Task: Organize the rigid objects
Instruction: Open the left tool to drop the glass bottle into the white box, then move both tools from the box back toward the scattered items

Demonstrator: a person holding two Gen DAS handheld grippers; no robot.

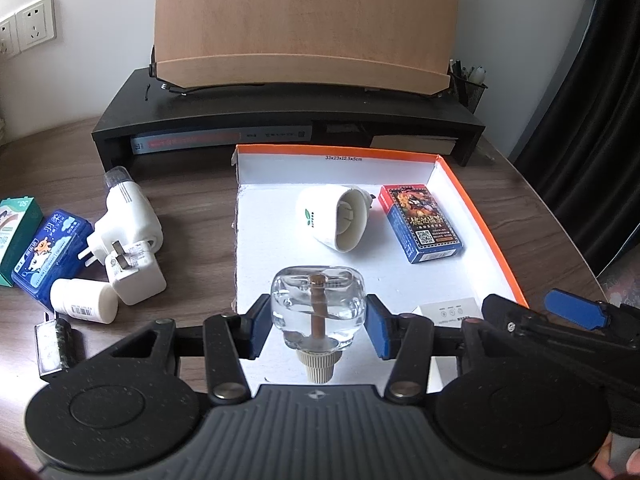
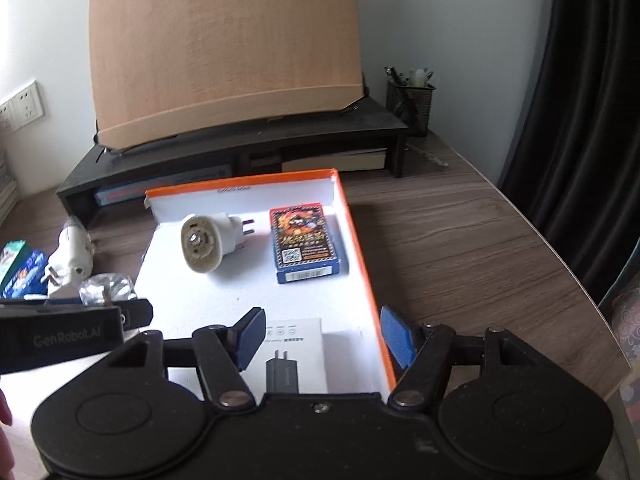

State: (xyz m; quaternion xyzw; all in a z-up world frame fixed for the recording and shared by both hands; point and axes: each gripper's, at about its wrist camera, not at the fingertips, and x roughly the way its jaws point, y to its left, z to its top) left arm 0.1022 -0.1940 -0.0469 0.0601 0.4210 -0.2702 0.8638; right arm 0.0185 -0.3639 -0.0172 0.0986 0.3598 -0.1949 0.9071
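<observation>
Dark wood-grain bench [image 1: 192, 200] against a white wall, sockets [image 1: 28, 28] at left, black curtain [image 2: 580, 120] at right. Black riser [image 1: 280, 120] at the back carries a tilted wooden board [image 1: 304, 20]; mesh pen cup [image 2: 410, 100] at its right end. White tray [image 1: 460, 280] with orange rim lies before the riser. Inside it: white plug-in heater [image 1: 332, 216] on its side, card box [image 1: 420, 224] just right of it, white charger box [image 2: 296, 344] at the near edge. Left tongs [image 1: 318, 320] pinch a clear refill bottle [image 1: 318, 304], cap toward the camera, over the tray's near left part. Right tongs [image 2: 320, 338] gape, nothing gripped, above the charger box. Left of the tray, on the bench: white plugs [image 1: 132, 240], pill bottle [image 1: 86, 300], blue box [image 1: 44, 256], green box [image 1: 16, 232], small charger [image 1: 52, 344].
</observation>
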